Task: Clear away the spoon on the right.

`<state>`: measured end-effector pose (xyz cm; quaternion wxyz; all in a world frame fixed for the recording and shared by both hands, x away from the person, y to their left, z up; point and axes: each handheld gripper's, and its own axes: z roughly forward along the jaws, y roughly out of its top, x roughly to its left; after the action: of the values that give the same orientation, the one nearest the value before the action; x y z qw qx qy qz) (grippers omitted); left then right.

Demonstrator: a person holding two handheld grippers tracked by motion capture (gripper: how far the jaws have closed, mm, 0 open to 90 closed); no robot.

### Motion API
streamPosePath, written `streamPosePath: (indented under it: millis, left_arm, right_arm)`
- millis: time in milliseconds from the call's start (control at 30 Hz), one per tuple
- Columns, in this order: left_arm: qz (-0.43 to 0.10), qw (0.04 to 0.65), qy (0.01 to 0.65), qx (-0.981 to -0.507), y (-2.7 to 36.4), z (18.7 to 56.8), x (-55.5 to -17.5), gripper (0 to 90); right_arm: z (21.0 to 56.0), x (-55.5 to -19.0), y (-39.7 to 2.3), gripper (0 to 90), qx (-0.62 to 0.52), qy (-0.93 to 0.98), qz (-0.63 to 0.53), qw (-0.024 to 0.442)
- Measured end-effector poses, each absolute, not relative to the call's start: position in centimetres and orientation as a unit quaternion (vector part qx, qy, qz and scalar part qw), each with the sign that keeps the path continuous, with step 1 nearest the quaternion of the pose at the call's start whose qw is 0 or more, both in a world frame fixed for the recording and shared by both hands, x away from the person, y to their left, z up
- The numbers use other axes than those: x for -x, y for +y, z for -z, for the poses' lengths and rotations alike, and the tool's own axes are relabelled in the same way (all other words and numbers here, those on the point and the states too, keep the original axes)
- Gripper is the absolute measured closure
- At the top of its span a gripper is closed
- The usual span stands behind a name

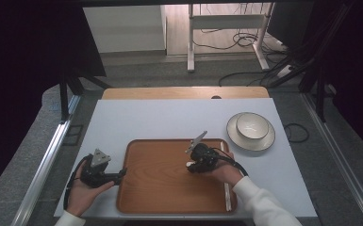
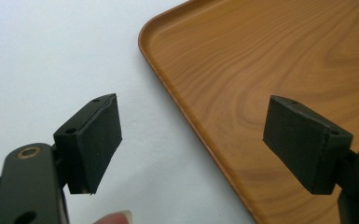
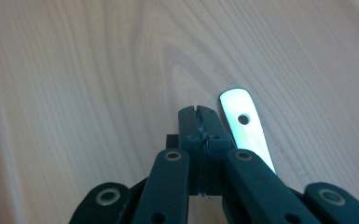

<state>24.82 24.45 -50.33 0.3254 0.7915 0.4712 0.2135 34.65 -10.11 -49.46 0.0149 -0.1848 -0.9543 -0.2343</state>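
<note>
A wooden tray (image 1: 169, 197) lies on the white table top. My right gripper (image 1: 192, 165) is low over the tray's upper right part, and in the right gripper view its jaws (image 3: 198, 112) are shut, pad against pad. A flat white handle with a small hole (image 3: 243, 122) lies on the tray just to the right of the jaws, not between them; it runs back under the gripper's arm. My left gripper (image 1: 121, 174) is open at the tray's left rim (image 2: 193, 133), one pad over the white table and the other over the tray. Nothing is between its pads.
A pale bowl (image 1: 252, 125) stands on a plate (image 1: 242, 140) at the table's right, beyond the tray's far right corner. A thin white strip (image 1: 226, 188) lies along the tray's right rim. The wooden table edge (image 1: 184, 92) runs along the back.
</note>
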Motion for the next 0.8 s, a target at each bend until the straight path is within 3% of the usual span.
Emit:
streamPosePath:
  millis: [800]
  left_arm:
    - [-0.213,0.323,0.471,-0.793,24.4,50.4,-24.8,19.0]
  right_arm:
    - [50.1,-37.9,-12.5,89.5,0.302,-0.922,0.24,-0.041]
